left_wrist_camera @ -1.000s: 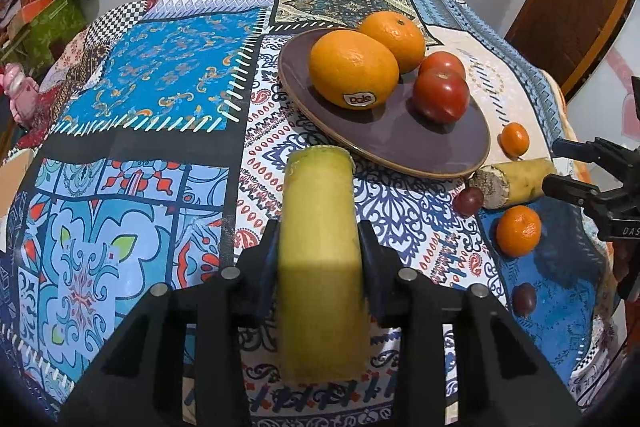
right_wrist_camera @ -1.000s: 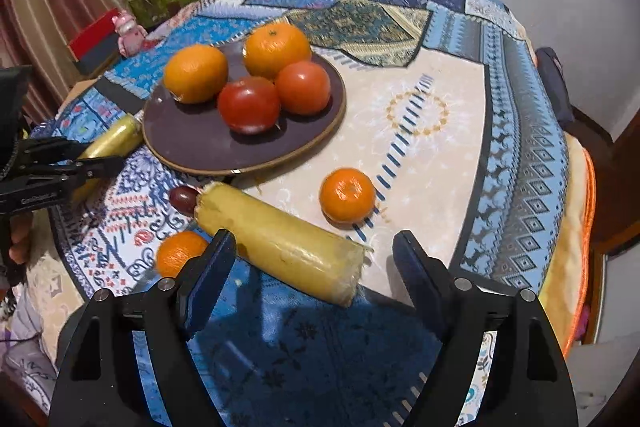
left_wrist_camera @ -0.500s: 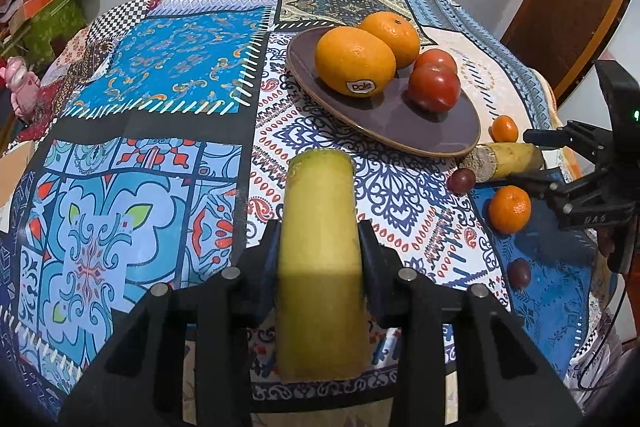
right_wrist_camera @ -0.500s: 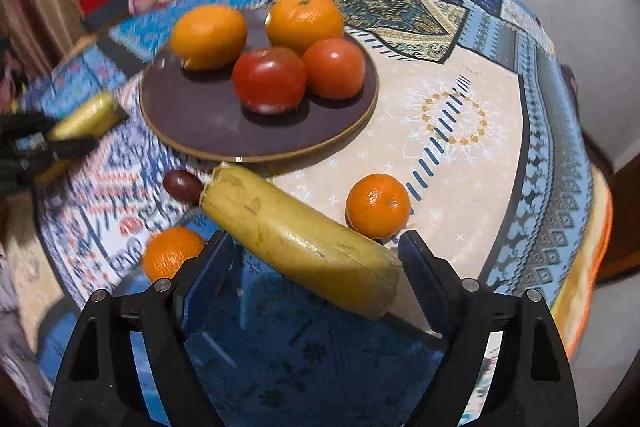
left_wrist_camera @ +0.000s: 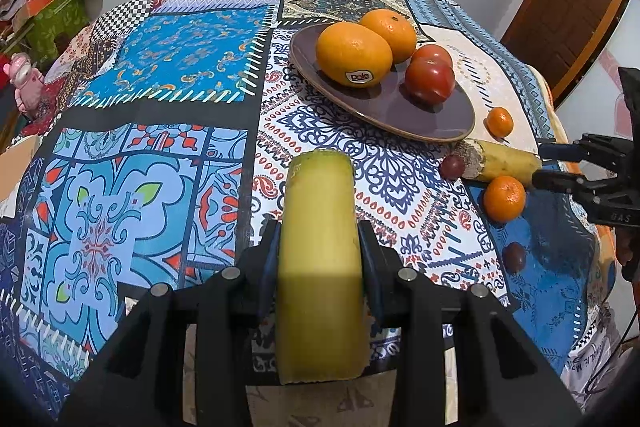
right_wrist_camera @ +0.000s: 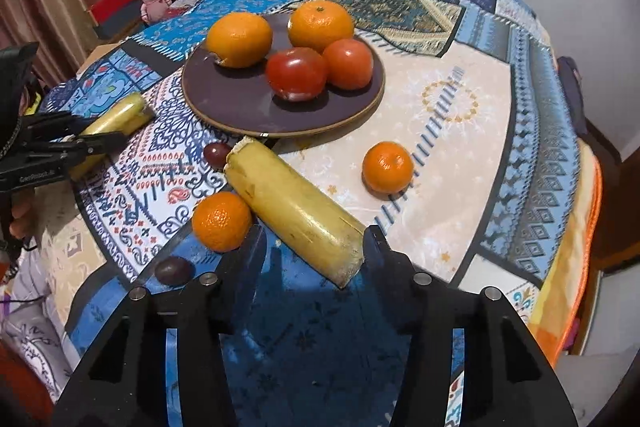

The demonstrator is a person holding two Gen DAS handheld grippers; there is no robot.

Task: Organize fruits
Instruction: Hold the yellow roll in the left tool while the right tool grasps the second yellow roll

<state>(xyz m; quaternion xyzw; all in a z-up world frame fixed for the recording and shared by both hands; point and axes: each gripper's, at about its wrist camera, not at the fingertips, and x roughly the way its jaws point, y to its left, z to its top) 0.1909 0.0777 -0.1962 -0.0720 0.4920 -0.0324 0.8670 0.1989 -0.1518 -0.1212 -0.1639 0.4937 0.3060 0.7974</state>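
My left gripper (left_wrist_camera: 319,239) is shut on a yellow banana piece (left_wrist_camera: 320,267) and holds it above the patterned cloth, short of the brown plate (left_wrist_camera: 432,115). The plate holds two oranges (left_wrist_camera: 354,54) and two tomatoes (left_wrist_camera: 430,79). My right gripper (right_wrist_camera: 310,247) is open around the near end of a second banana piece (right_wrist_camera: 292,207) that lies on the cloth by the plate (right_wrist_camera: 224,99). Two small mandarins (right_wrist_camera: 221,221) (right_wrist_camera: 387,167) and two dark grapes (right_wrist_camera: 216,154) (right_wrist_camera: 173,270) lie near it.
The round table's edge drops off on my right (right_wrist_camera: 568,211). Boxes and a pink toy (right_wrist_camera: 154,3) stand beyond the table at the far left. A wooden door (left_wrist_camera: 568,7) is at the far right in the left wrist view.
My left gripper has drawn back from the plate with its banana piece. My right gripper has moved forward, so its fingers now flank the end of the second banana piece.
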